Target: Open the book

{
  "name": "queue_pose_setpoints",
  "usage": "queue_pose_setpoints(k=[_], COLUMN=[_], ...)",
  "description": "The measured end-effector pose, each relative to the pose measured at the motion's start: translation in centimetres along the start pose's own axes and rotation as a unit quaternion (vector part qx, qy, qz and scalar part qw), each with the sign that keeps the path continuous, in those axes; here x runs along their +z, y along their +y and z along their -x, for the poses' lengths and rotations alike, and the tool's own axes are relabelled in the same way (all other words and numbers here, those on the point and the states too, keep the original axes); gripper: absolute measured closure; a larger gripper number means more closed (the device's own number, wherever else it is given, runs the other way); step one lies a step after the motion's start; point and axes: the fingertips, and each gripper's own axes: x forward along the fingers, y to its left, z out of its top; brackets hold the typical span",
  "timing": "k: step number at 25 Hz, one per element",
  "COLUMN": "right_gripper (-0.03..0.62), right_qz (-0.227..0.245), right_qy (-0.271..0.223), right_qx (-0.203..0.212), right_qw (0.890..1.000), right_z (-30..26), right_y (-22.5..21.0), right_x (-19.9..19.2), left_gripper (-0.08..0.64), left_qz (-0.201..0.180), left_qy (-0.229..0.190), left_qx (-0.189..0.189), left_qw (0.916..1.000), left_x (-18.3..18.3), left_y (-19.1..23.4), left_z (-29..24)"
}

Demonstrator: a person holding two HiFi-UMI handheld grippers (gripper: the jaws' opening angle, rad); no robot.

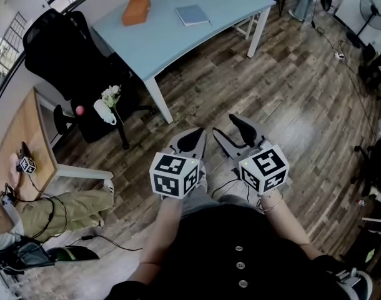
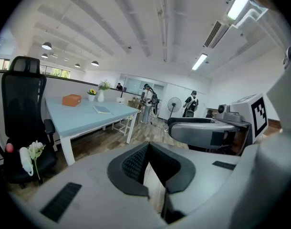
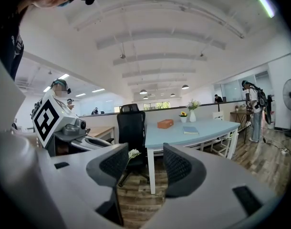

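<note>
A closed blue book (image 1: 192, 15) lies on the light blue table (image 1: 165, 42), far ahead of both grippers; the left gripper view shows the book (image 2: 102, 109) small, and so does the right gripper view (image 3: 190, 130). My left gripper (image 1: 193, 144) hangs over the wooden floor at waist height, its jaw tips meeting, holding nothing (image 2: 148, 149). Beside it my right gripper (image 1: 232, 136) stands open and empty (image 3: 146, 166). Both point toward the table, well short of it.
An orange box (image 1: 135, 10) sits on the table left of the book, with small vases at the far edge. A black office chair (image 1: 59, 55) carrying white flowers (image 1: 109, 95) stands by the table's left end. A wooden desk (image 1: 22, 142) and a seated person's legs (image 1: 65, 208) are at the left. A fan (image 1: 371, 8) stands far right.
</note>
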Motion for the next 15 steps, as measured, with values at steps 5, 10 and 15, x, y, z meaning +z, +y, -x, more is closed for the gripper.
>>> queue_pose_setpoints(k=[5,10,15], right_gripper=[0.380,0.387,0.397], right_qz=[0.000,-0.005,-0.015], right_qy=[-0.005,-0.006,-0.001], right_qx=[-0.010,-0.014,-0.023], right_qw=[1.000,1.000,1.000], right_z=[-4.1,-8.0,-10.9], right_y=[-2.0,-3.5,-4.5], right_x=[2.1,3.2,3.5], left_gripper=[0.548,0.548,0.548], left_qz=[0.000,-0.005,-0.012], left_qy=[-0.008,-0.007,-0.004], left_qx=[-0.019,-0.029,-0.039], left_qw=[0.9998,0.9995,0.9992], left_x=[2.9,5.0,6.2], left_y=[3.4,6.9,9.5], left_z=[-2.4,-4.5,-5.8])
